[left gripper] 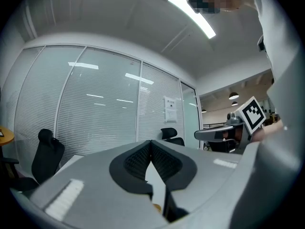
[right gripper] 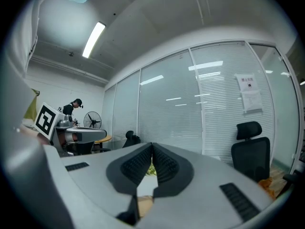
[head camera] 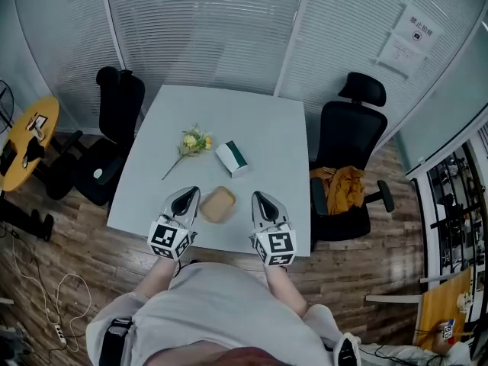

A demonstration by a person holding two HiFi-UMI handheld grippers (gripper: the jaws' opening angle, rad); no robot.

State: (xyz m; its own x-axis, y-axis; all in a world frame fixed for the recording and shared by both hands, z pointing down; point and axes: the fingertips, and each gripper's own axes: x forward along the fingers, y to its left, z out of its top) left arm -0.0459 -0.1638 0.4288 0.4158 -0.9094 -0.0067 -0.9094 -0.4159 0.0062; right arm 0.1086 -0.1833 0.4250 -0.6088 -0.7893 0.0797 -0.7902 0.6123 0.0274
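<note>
Tray (head camera: 218, 203), brown and square, lies between left gripper (head camera: 191, 195) and right gripper (head camera: 258, 198), whose fingers are pressed together, holding nothing.

Left claw (head camera: 188, 194), right claw (head camera: 260, 199): both closed

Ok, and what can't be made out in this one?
Wall notice: head view, print too small to read.
Brown tray: head view, too small to tell whether anything lies in it; in both gripper views the left claw and right claw, each shut, hide all but a sliver.
Green-and-white box: head view, label too small.
Orange bundle on the chair: head view, too small to identify.
</note>
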